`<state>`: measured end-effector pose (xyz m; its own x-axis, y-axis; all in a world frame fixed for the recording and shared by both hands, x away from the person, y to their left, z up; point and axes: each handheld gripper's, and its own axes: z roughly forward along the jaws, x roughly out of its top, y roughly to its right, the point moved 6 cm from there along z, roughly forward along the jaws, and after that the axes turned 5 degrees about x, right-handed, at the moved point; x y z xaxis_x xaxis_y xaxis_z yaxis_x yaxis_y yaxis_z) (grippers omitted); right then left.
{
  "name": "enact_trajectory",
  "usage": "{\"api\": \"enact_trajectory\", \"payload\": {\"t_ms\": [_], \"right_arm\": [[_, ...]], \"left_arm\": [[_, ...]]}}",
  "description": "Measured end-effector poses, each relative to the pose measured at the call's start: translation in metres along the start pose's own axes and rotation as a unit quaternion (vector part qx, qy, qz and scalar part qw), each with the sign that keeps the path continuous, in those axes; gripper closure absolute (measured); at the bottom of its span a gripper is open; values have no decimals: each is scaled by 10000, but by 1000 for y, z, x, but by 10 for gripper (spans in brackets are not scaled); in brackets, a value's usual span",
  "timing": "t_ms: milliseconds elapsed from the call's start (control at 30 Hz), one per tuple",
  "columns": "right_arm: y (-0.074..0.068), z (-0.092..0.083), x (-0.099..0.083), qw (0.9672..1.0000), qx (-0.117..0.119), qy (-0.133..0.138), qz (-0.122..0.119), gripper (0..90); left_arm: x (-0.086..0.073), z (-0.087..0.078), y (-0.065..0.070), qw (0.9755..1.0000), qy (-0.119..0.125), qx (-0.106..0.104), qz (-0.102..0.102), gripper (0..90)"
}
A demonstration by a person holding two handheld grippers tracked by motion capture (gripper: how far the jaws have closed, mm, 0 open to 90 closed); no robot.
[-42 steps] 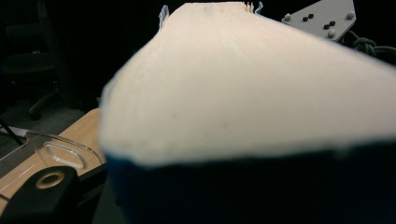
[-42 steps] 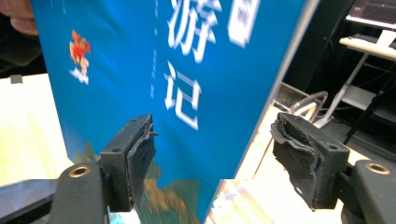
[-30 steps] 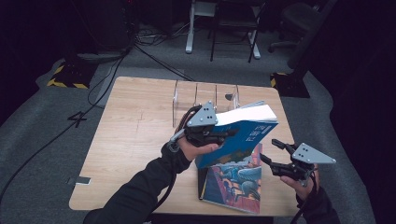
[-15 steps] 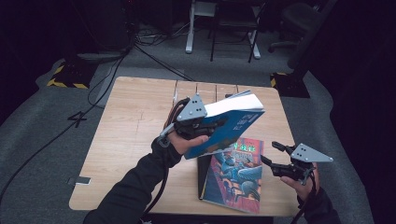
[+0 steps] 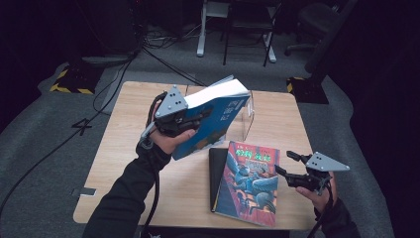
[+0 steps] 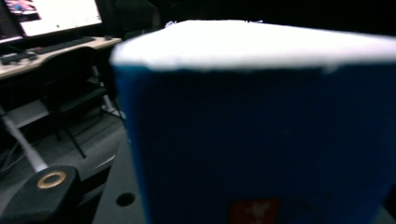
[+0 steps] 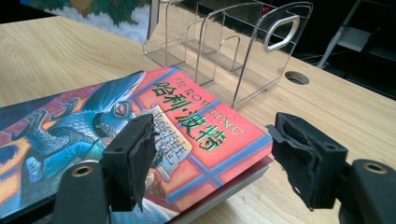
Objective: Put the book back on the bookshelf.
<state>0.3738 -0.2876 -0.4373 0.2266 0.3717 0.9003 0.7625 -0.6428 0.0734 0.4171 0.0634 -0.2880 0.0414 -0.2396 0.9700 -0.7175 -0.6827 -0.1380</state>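
Lifted clear of the stack, the blue book (image 5: 213, 116) is travelling up and toward the clear acrylic rack (image 5: 246, 116).

Clamped on the book's spine end, the left gripper (image 5: 190, 118) is carrying it tilted, white page edge up, probably to line it up with a slot. The right gripper (image 5: 287, 165), jaws apart and holding nothing, is waiting just beside the red book (image 5: 247, 181), which is lying flat on a dark book (image 5: 217, 173) on the table (image 5: 124, 148), likely next.
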Motion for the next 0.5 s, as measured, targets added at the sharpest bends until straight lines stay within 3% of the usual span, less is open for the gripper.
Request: {"api": "enact_trajectory", "payload": {"t_ms": [267, 500], "right_arm": [[-2, 4, -3, 9999, 34, -104, -41, 311], [-2, 7, -5, 9998, 55, -170, -77, 313]], "left_arm": [[4, -9, -30, 9984, 40, 541, -171, 605], [7, -2, -56, 9953, 0, 895, -384, 605]]}}
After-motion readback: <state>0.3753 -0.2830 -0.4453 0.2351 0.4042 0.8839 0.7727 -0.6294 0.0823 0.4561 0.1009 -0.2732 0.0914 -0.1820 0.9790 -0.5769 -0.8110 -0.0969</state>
